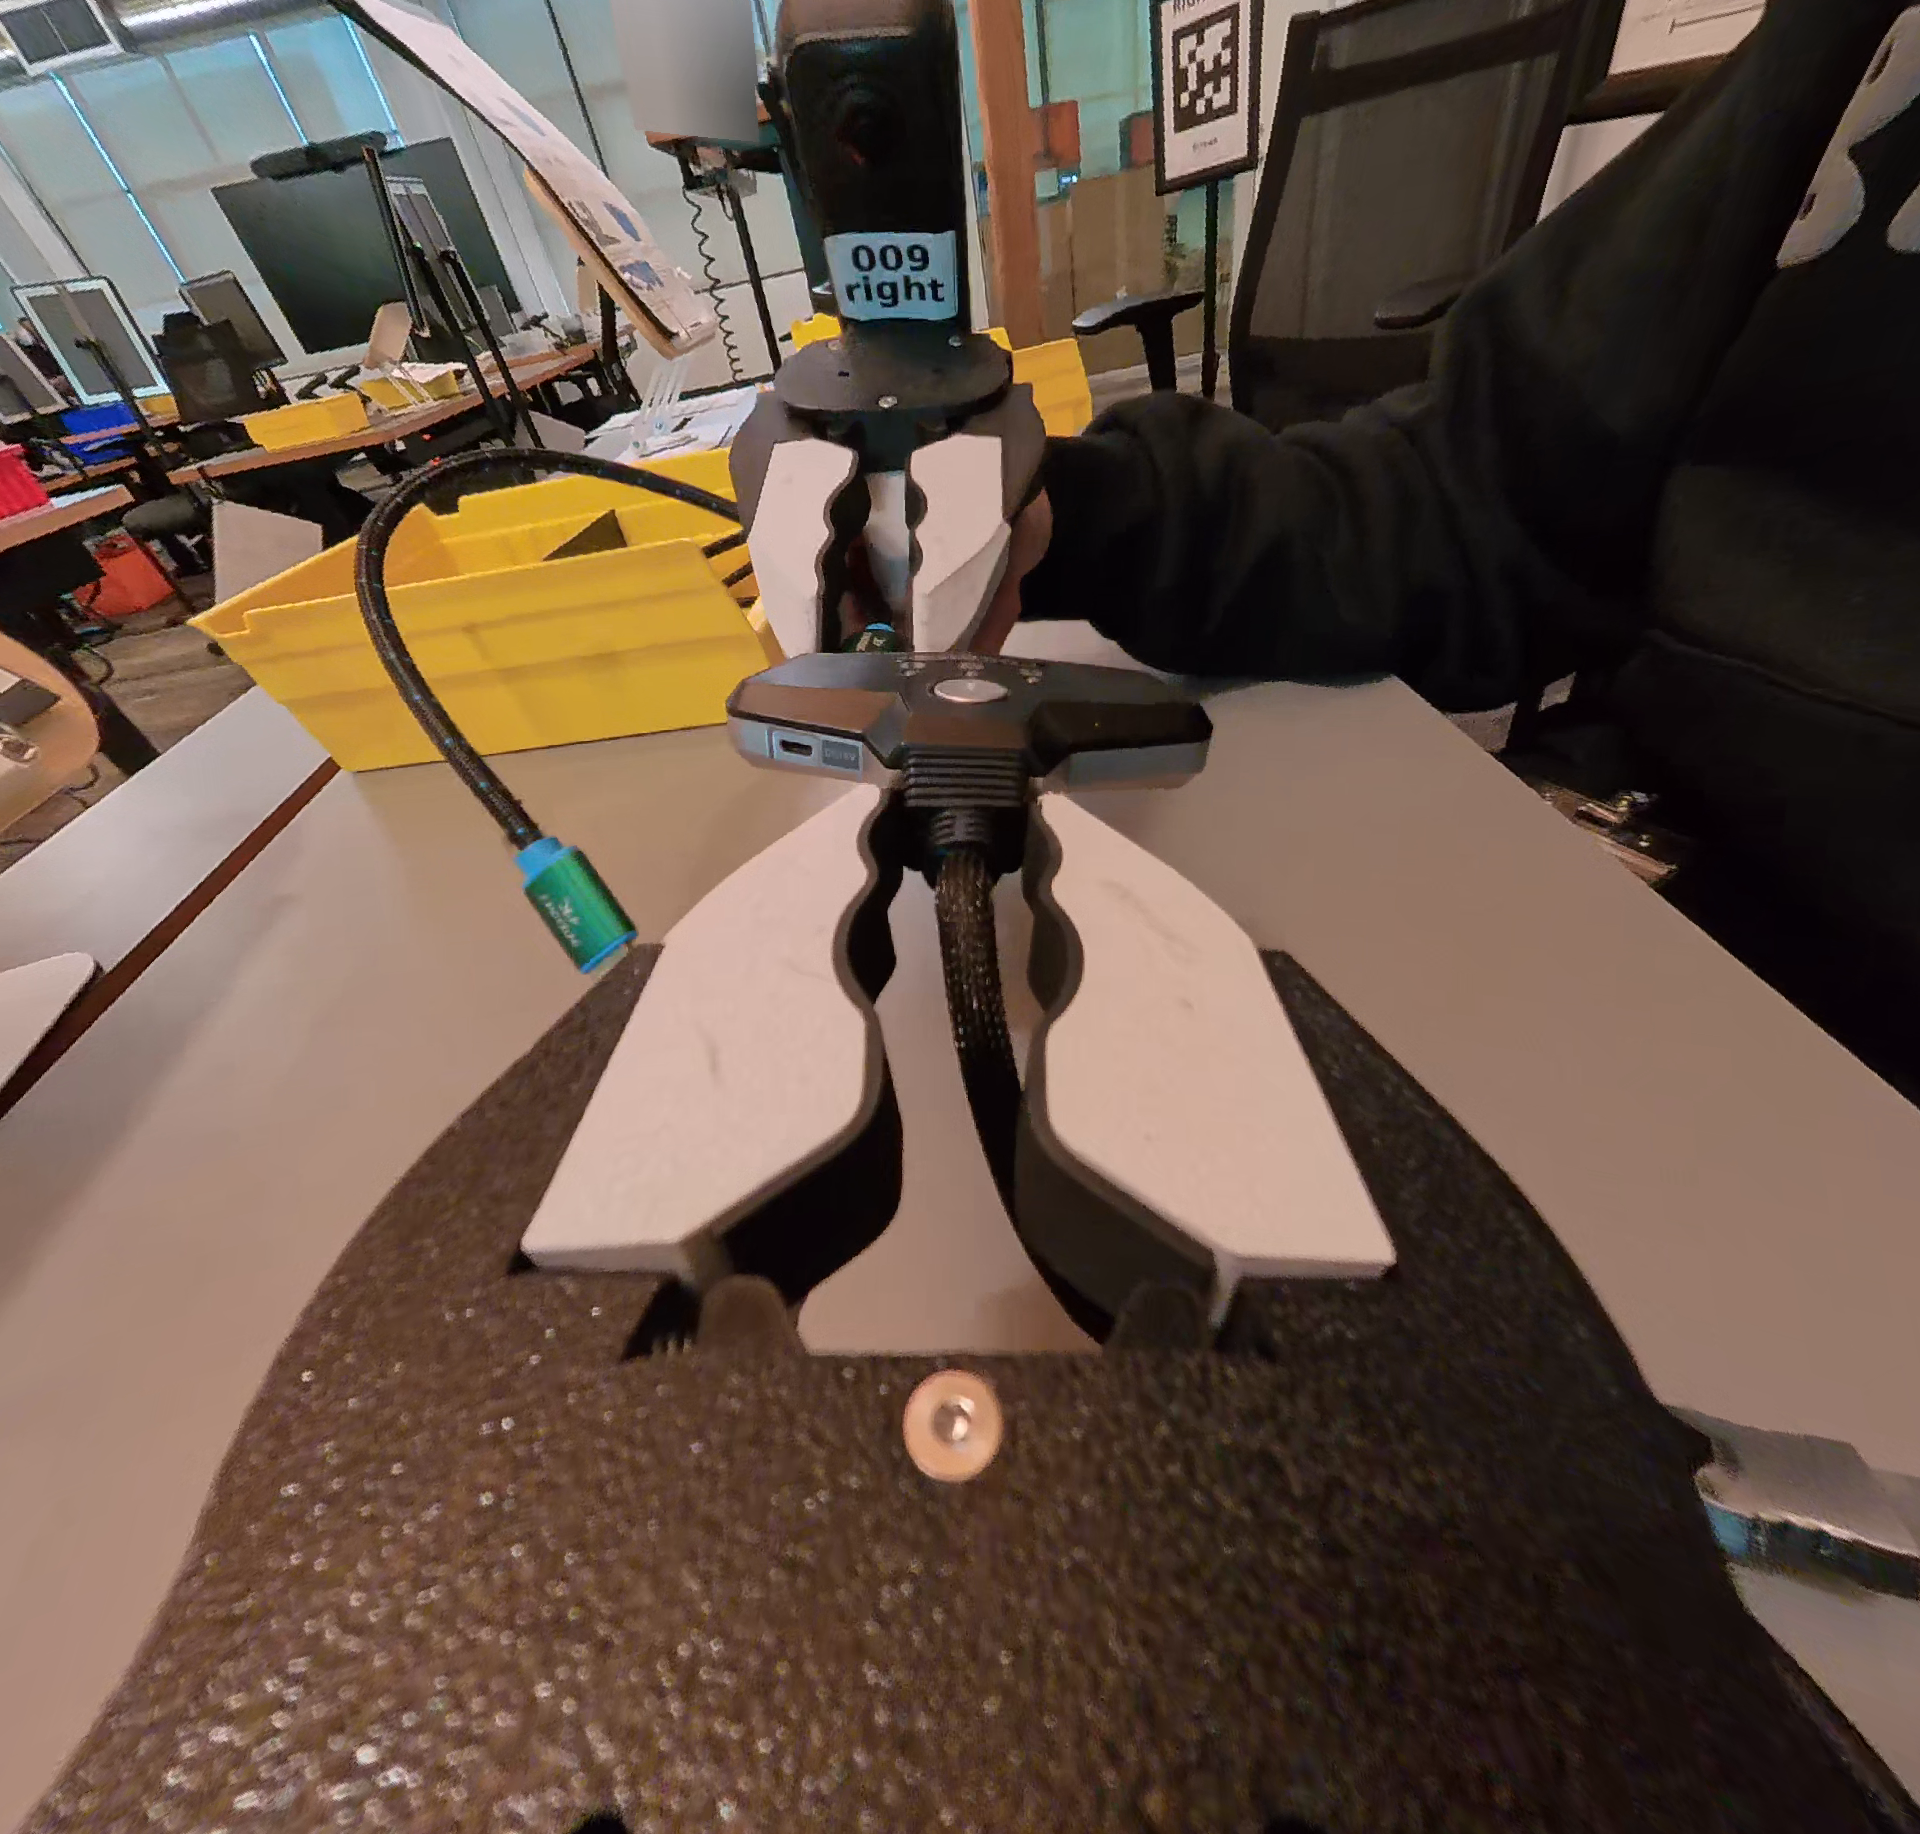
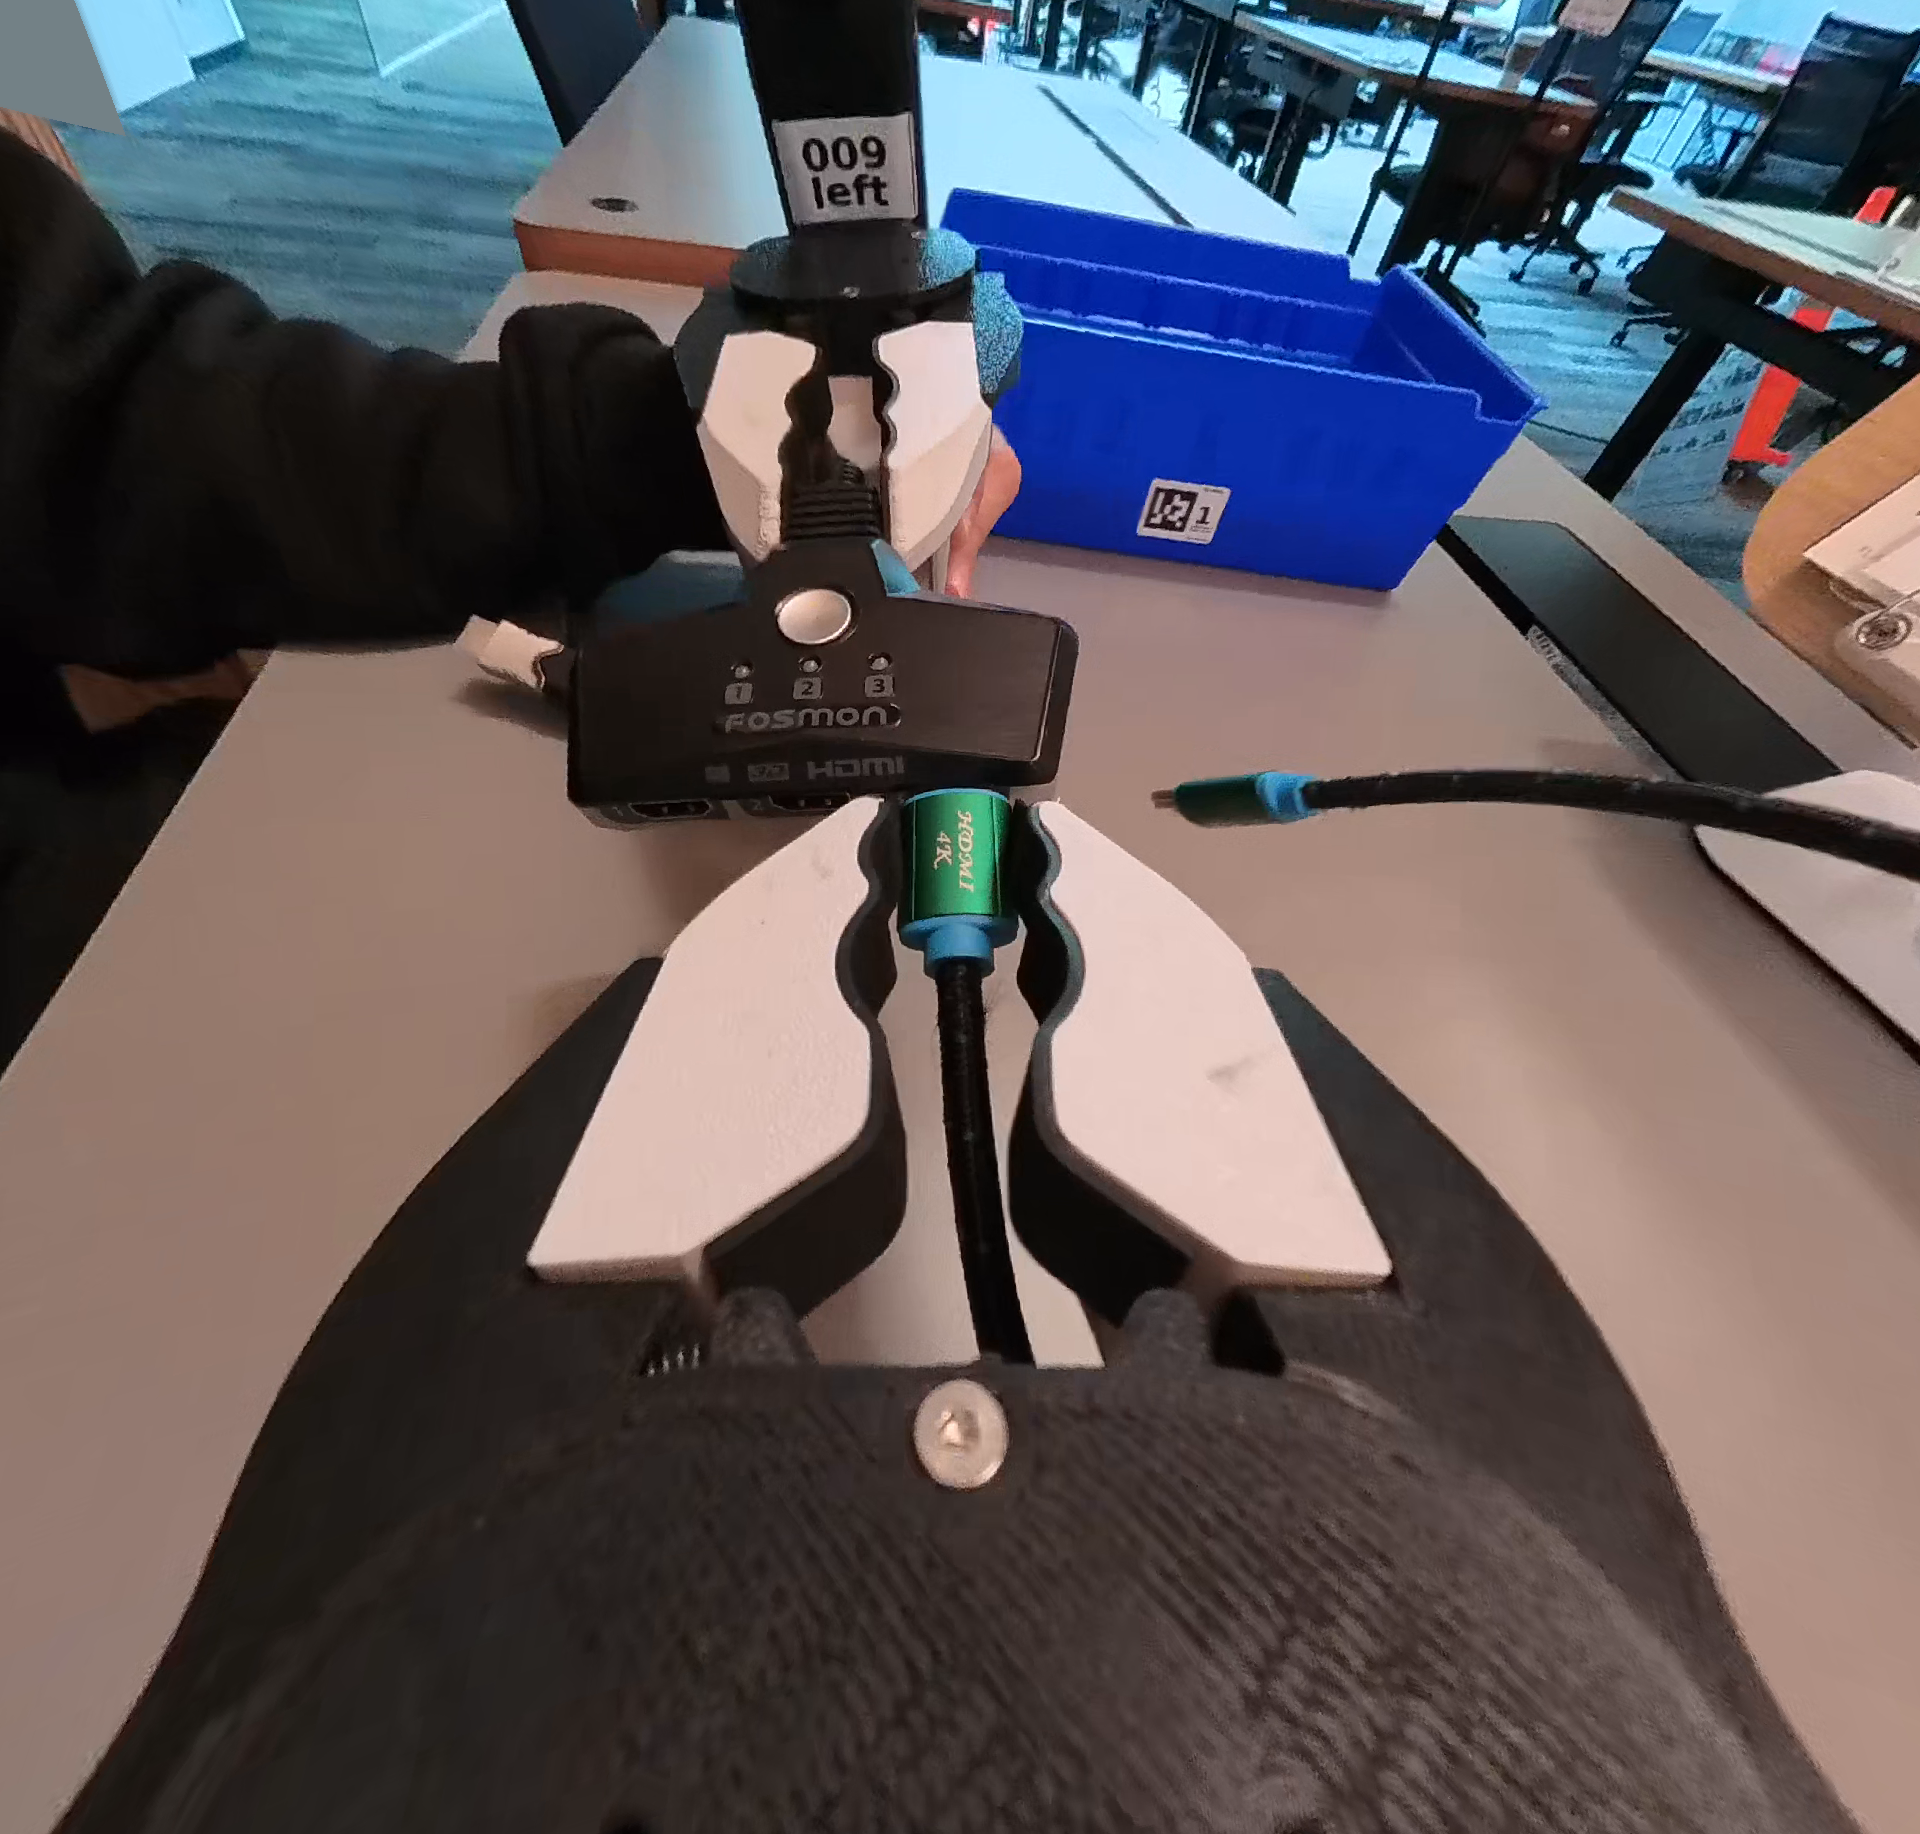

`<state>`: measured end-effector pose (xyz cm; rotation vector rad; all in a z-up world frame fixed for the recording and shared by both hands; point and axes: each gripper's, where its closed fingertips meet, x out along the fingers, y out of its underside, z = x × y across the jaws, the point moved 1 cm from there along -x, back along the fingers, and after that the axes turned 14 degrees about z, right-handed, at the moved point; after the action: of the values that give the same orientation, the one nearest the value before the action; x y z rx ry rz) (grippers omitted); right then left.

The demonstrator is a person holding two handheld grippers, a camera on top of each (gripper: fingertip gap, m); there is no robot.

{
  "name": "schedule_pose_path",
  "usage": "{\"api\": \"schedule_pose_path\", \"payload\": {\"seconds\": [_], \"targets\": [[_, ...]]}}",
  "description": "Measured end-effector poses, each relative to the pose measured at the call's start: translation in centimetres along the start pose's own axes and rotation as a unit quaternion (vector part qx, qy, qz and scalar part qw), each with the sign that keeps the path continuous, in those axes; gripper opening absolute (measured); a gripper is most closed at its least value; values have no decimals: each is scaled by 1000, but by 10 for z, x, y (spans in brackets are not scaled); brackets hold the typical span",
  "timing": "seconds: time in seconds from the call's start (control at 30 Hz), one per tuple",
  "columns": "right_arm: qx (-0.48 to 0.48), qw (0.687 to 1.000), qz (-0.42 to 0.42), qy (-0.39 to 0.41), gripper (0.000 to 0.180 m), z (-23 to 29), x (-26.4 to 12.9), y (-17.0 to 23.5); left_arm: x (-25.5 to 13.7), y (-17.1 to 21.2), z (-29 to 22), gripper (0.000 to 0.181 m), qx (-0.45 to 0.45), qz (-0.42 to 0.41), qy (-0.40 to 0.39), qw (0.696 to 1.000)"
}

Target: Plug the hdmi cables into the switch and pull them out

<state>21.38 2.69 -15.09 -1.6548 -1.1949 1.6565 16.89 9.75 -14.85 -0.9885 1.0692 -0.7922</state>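
The black HDMI switch (image 1: 966, 709) lies on the grey table (image 1: 1403, 953) between my two grippers. My left gripper (image 1: 961, 823) is shut on the ribbed collar of the switch's own braided cable (image 1: 977, 974). In the right wrist view my right gripper (image 2: 954, 828) is shut on a green HDMI plug (image 2: 951, 865), whose tip sits in the rightmost port of the switch (image 2: 821, 688). Two ports (image 2: 670, 808) to its left are empty. A second green plug (image 2: 1236, 797) lies loose on the table, also in the left wrist view (image 1: 577, 911).
Yellow bins (image 1: 499, 631) stand behind the switch in the left wrist view. A blue bin (image 2: 1226, 413) stands behind it in the right wrist view. Black sleeves (image 1: 1351, 537) reach in from the side. A black chair (image 1: 1403, 174) stands past the table's edge.
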Motion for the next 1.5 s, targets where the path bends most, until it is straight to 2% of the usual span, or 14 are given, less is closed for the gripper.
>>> {"api": "schedule_pose_path", "payload": {"seconds": [0.23,0.27,0.33,0.37,0.4,0.5,0.6,0.73,0.87,1.07,1.2,1.33,1.4,1.5], "targets": [[-14,1000,12,12,22,-1,-1,5,3,3,1,22,1,20,-9,1000],[-17,999,17,28,22,-6,-2,7,-2,3,3,23,2,18,-17,1000],[0,987,78,142,22,-46,-32,43,-44,-10,14,22,-13,-64,-62,996],[60,994,-14,86,21,-42,-50,27,-63,-19,21,22,-19,-105,-88,990],[61,990,-117,58,21,-34,-68,-2,-65,-25,22,22,-12,-118,-96,988],[2,993,-90,76,21,-24,-52,-15,-26,-29,14,22,10,-83,-61,995],[-46,989,-63,125,21,-22,-57,-13,-24,-28,14,22,4,-89,-58,994],[-57,962,-44,265,21,-47,-124,-18,-40,-21,18,22,-21,-115,-71,991],[-20,935,13,353,21,-86,-194,21,-42,-19,20,22,-27,-119,-73,990],[43,949,114,290,21,-109,-233,104,-36,-16,19,22,-29,-109,-65,992],[51,953,198,221,21,-112,-220,140,-36,-16,19,22,-30,-113,-63,991],[101,966,145,188,21,-131,-212,138,-36,-16,19,22,-31,-115,-61,991],[141,963,150,172,21,-140,-206,149,-37,-15,20,21,-34,-118,-62,990],[188,945,226,142,22,-144,-194,179,-40,-15,20,22,-37,-126,-63,989]]}}
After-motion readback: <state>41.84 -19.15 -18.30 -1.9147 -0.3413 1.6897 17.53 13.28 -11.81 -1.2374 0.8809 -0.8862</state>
